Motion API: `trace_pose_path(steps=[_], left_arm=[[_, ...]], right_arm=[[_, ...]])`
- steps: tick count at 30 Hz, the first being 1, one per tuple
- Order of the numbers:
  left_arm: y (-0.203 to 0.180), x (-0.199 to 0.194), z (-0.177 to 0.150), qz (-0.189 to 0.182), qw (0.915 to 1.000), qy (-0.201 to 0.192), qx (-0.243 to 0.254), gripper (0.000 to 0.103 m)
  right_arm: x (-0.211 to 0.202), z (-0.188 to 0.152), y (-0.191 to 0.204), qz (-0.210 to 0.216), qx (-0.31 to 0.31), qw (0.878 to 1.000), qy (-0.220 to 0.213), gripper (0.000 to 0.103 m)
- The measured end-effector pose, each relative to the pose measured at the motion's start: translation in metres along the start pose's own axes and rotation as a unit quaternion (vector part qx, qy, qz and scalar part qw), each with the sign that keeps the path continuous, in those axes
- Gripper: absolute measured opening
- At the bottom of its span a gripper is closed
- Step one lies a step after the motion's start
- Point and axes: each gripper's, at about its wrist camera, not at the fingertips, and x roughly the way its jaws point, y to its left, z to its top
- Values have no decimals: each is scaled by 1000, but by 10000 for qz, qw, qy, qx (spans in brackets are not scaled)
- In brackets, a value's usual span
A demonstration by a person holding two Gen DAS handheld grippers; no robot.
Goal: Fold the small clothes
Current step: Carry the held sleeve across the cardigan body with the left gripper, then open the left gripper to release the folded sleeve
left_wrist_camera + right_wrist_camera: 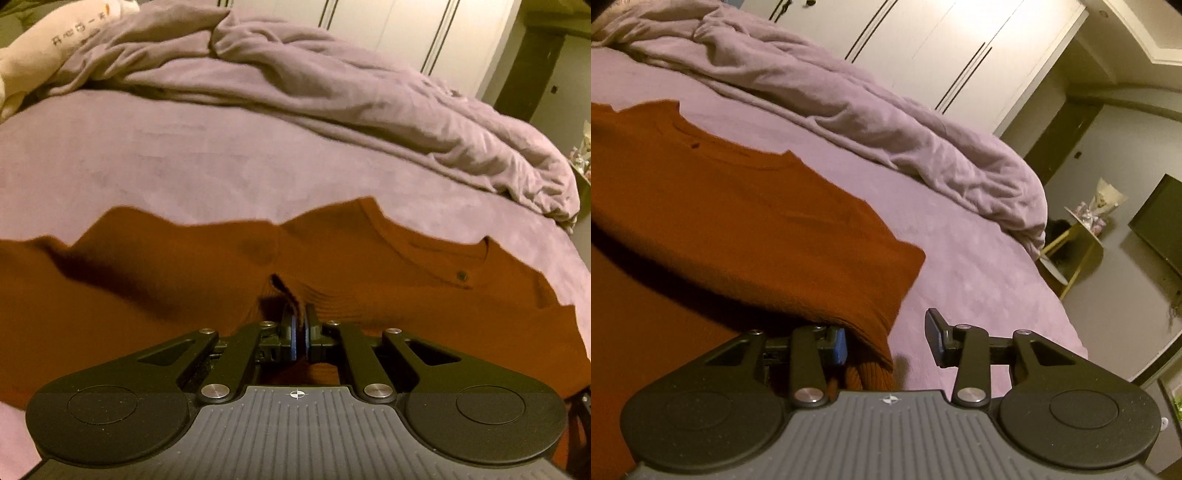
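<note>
Here, ribbed rust sweater [155, 288] pinched by left gripper [300, 328].

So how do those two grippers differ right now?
The left gripper is shut, pinching a ridge of the sweater; the right gripper is open. The left sits over the sweater's middle; the right is at its corner, cloth lying beside one finger. Both are black with blue pads, low over the bed.
</note>
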Motion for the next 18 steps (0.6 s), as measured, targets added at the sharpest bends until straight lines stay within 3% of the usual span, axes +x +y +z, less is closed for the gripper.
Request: trace_pose_path(steps=[4, 8, 14, 18], left_arm=[[-5, -6, 12, -175, 9994, -314, -13, 6], [-15, -3, 15, -138, 9985, -476, 230, 6], [-5, 15, -9, -2, 9991, -11, 433, 9], [-1, 2, -9, 136, 9984, -83, 540, 15]], right_arm=[[3, 1, -17, -97, 495, 9987, -21, 21], [10, -4, -22, -210, 632, 9976, 198, 21], [14, -13, -5, -175, -16, 9993, 323, 21], [5, -11, -10, -44, -85, 9994, 328, 34]])
